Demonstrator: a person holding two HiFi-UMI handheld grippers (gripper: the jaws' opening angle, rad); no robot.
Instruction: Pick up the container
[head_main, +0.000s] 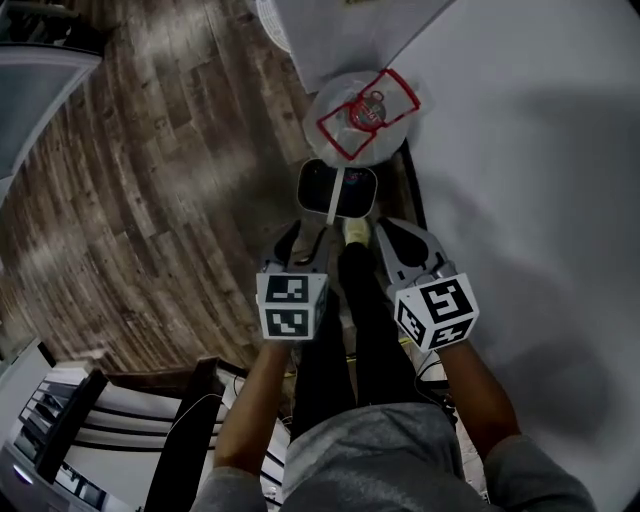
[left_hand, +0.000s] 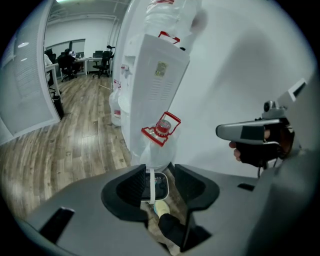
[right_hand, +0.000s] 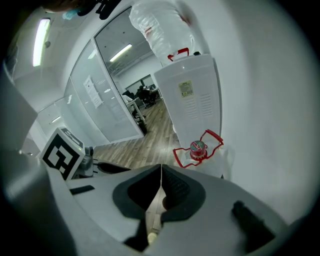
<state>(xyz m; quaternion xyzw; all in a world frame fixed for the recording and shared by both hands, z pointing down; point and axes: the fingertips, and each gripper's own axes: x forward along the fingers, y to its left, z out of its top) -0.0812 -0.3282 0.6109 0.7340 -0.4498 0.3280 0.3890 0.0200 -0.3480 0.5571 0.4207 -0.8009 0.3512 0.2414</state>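
Note:
The container (head_main: 337, 188) is a small dark box with a white rim, lying on the wood floor at the foot of a big clear water jug (head_main: 365, 115). A thin white handle strip (head_main: 333, 200) runs across it towards me. My left gripper (head_main: 302, 238) hovers just short of the container. Its jaws are open, and in the left gripper view the strip (left_hand: 151, 184) stands in the gap without touching either pad. The container (left_hand: 161, 186) shows beyond them. My right gripper (head_main: 400, 240) hangs beside it to the right, with its jaws (right_hand: 161, 187) shut on nothing.
The jug (left_hand: 161, 131) has a red cap and a red carry handle and leans by a white water dispenser (left_hand: 160, 80) against the white wall (head_main: 520, 170). The person's shoe (head_main: 356, 232) and dark trouser legs stand between the grippers. Office desks and chairs (left_hand: 75, 62) lie far off.

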